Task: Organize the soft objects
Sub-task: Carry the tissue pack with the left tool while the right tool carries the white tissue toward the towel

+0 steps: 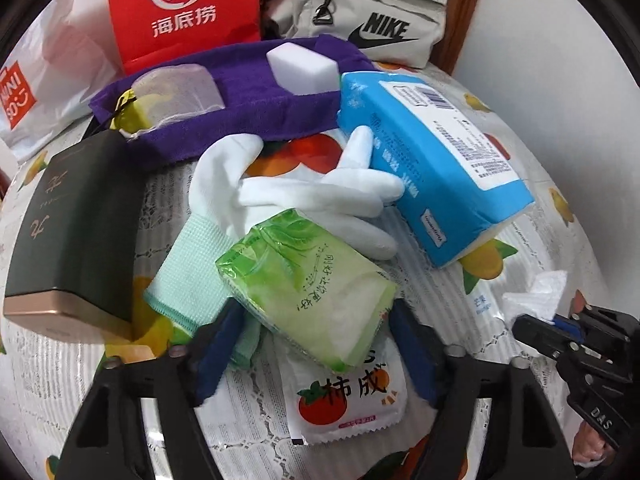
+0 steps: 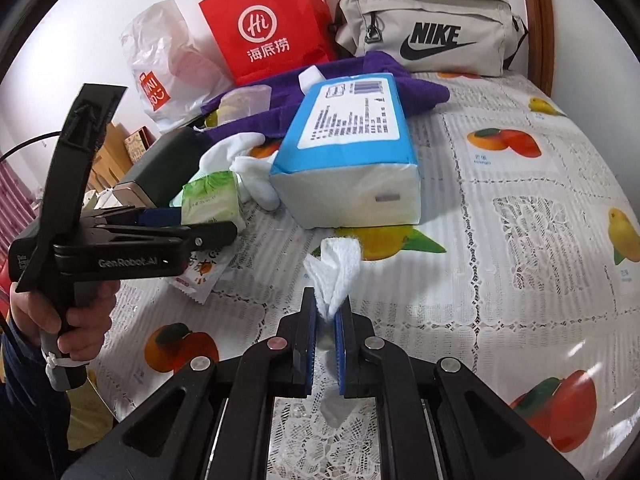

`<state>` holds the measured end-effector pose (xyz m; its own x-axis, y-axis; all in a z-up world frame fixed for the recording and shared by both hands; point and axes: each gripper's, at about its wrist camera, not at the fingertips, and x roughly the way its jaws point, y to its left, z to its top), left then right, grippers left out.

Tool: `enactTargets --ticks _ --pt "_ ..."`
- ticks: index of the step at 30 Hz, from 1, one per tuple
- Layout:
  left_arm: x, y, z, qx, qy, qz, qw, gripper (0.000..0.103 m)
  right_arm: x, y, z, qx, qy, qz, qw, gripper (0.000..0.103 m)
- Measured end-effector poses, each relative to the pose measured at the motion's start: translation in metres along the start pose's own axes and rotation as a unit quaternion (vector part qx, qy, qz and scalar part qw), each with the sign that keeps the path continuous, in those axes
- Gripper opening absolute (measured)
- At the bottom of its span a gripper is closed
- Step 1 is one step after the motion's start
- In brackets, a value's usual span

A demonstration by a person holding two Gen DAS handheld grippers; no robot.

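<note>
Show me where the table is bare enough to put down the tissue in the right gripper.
Free: the wide tablecloth stretch right of the blue tissue pack, running back to the Nike bag. The near strip ahead of the right gripper, which holds the tissue, is bare too. Crowded: left of the pack, around the white gloves, green wipes pack and dark box.

Your left gripper (image 1: 316, 344) stands open astride the green tissue pack (image 1: 308, 284), pads apart from it; a persimmon sachet (image 1: 344, 400) lies flat beneath the fingers.
</note>
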<state>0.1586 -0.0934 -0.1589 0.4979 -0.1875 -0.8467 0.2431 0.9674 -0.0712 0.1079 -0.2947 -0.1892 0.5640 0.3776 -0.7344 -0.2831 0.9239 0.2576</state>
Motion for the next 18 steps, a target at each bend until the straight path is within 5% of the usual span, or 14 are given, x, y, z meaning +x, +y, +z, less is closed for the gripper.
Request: enactTargets --ticks 18 --pt "-0.048 0.029 -0.044 -0.032 -0.047 -0.042 0.9975 0.058 0.001 0.006 -0.006 0.01 -0.006 -0.022 1.0 0.008"
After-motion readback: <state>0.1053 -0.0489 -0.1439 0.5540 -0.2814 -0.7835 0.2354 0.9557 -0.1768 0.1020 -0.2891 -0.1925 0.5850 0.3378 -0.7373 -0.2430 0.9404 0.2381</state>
